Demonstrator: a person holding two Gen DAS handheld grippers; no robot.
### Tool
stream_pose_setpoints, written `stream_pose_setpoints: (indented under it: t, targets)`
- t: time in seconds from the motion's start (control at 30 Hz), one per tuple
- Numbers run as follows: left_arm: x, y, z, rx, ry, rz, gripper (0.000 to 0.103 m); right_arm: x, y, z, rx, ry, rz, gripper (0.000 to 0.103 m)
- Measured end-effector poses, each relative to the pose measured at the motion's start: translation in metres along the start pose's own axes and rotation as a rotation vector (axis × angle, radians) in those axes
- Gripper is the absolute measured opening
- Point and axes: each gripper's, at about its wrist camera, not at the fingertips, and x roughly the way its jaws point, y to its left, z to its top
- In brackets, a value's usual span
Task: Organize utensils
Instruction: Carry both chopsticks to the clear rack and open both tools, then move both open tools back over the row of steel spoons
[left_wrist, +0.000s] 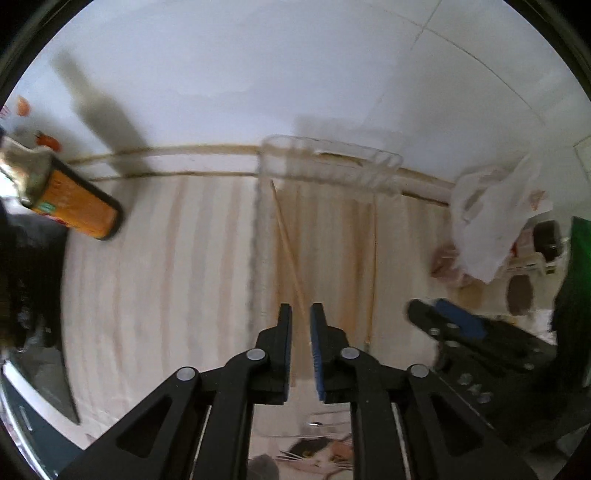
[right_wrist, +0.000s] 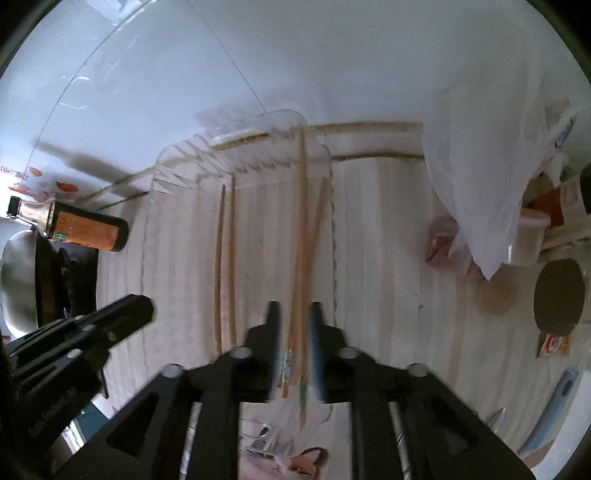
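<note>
Both black two-finger tongs are hanging released: left gripper (left_wrist: 301, 314) and right gripper (right_wrist: 293, 314), nothing pinched, above the thin wooden chopsticks (right_wrist: 303, 240) lying inside the clear plastic tray (right_wrist: 162, 184) on the striped cloth (left_wrist: 166, 277).

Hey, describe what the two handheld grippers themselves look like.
Both match. The left gripper and right gripper are matte black plastic, each with two flat fingers lined with blue pads. Angled linkage arms with triangular cutouts carry round silver pivot pins. No cables, sleeves or hands show.
</note>
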Motion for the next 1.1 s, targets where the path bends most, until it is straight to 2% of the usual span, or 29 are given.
stream_pose_setpoints:
  t: [0.03,0.07,0.13,0.17,0.23,0.27,0.3,0.33,0.5,0.63,0.73,0.87,0.9,0.93,1.0,1.03,1.1]
  targets:
    - [-0.006,0.001,-0.004,0.008,-0.03,0.034,0.021,-0.002,-0.002,-0.002,0.006,-0.008,-0.004,0.037]
    - [-0.011,0.002,-0.008,0.01,-0.054,0.063,0.028,-0.005,-0.003,-0.004,0.011,-0.02,-0.008,0.038]
    - [-0.024,0.004,-0.014,0.009,-0.12,0.105,0.06,-0.014,-0.006,-0.009,0.012,-0.048,-0.026,0.038]
    - [-0.029,0.006,-0.018,0.007,-0.153,0.124,0.065,-0.02,-0.008,-0.013,0.011,-0.066,-0.039,0.038]
    - [-0.042,0.008,-0.028,0.005,-0.232,0.172,0.083,-0.031,-0.012,-0.021,0.01,-0.103,-0.063,0.044]
    - [-0.047,0.008,-0.033,0.004,-0.267,0.182,0.088,-0.037,-0.014,-0.026,0.009,-0.124,-0.079,0.046]
    - [-0.051,0.009,-0.036,0.006,-0.29,0.185,0.098,-0.044,-0.016,-0.032,0.008,-0.147,-0.094,0.05]
    - [-0.053,0.009,-0.038,0.007,-0.303,0.186,0.103,-0.05,-0.02,-0.039,0.013,-0.168,-0.102,0.053]
    - [-0.057,-0.006,-0.061,0.036,-0.33,0.23,0.103,-0.076,-0.047,-0.069,0.069,-0.248,-0.103,0.074]
    - [-0.051,-0.023,-0.088,0.041,-0.312,0.21,0.103,-0.09,-0.076,-0.097,0.119,-0.3,-0.103,0.076]
    - [-0.038,-0.039,-0.114,0.043,-0.261,0.194,0.103,-0.096,-0.105,-0.122,0.16,-0.305,-0.122,0.076]
    - [0.004,-0.066,-0.153,0.054,-0.11,0.111,0.102,-0.099,-0.145,-0.159,0.23,-0.297,-0.137,0.076]
    - [0.016,-0.073,-0.159,0.056,-0.068,0.084,0.098,-0.098,-0.16,-0.174,0.257,-0.292,-0.141,0.07]
    - [0.029,-0.079,-0.165,0.055,-0.025,0.058,0.088,-0.098,-0.168,-0.183,0.273,-0.291,-0.14,0.059]
    - [0.055,-0.095,-0.174,0.062,0.053,0.019,0.077,-0.089,-0.197,-0.208,0.327,-0.257,-0.13,0.049]
    - [0.068,-0.103,-0.177,0.069,0.091,0.008,0.065,-0.084,-0.209,-0.216,0.353,-0.236,-0.122,0.046]
    - [0.085,-0.117,-0.182,0.083,0.138,-0.001,0.054,-0.073,-0.228,-0.231,0.383,-0.203,-0.117,0.044]
